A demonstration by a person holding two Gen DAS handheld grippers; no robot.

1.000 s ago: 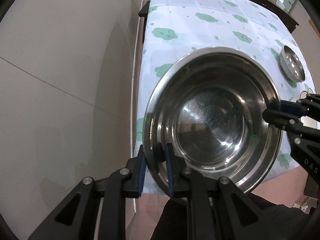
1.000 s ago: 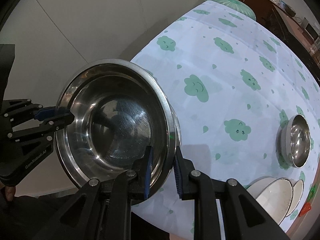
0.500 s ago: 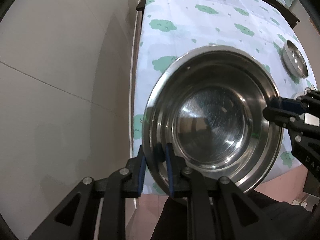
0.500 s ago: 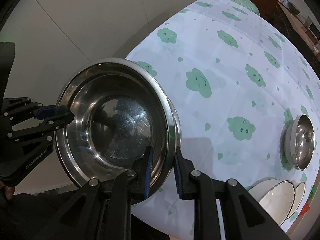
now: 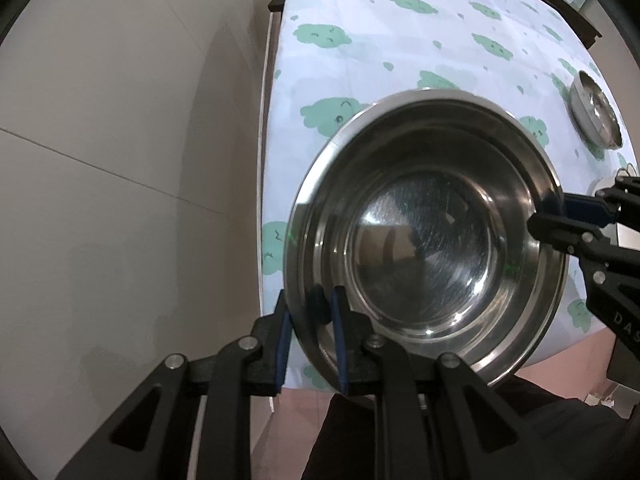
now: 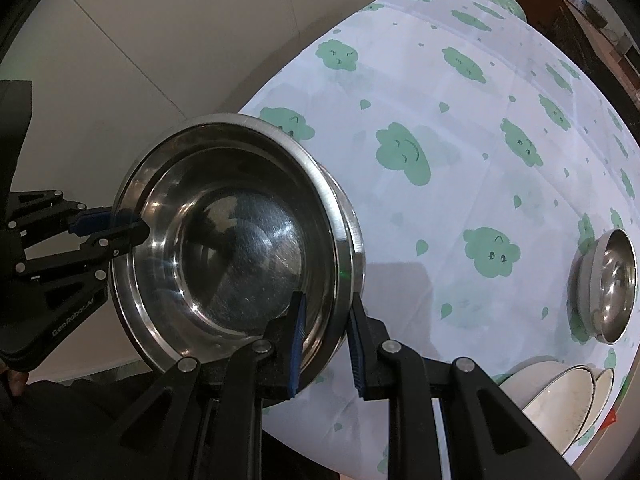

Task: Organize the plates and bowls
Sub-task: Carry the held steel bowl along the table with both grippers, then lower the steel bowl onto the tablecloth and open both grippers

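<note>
A large steel bowl [image 5: 424,240] is held in the air over the near edge of the table [image 5: 400,40], which has a white cloth with green clouds. My left gripper [image 5: 310,340] is shut on its near-left rim. My right gripper [image 6: 324,340] is shut on the opposite rim; the bowl [image 6: 240,248] fills the left of the right wrist view. The right gripper also shows in the left wrist view [image 5: 560,216], and the left gripper in the right wrist view [image 6: 116,228]. A small steel bowl [image 6: 608,280] sits on the table to the right, also seen in the left wrist view [image 5: 594,116].
Several white plates and bowls [image 6: 560,396] are stacked at the table's near right corner. A pale wall [image 5: 120,160] runs along the left of the table. Dark furniture [image 6: 580,12] stands beyond the far end.
Both grippers have carried the large bowl a little forward over the table edge; the table and small bowl have shifted in view. The grips have not changed.
</note>
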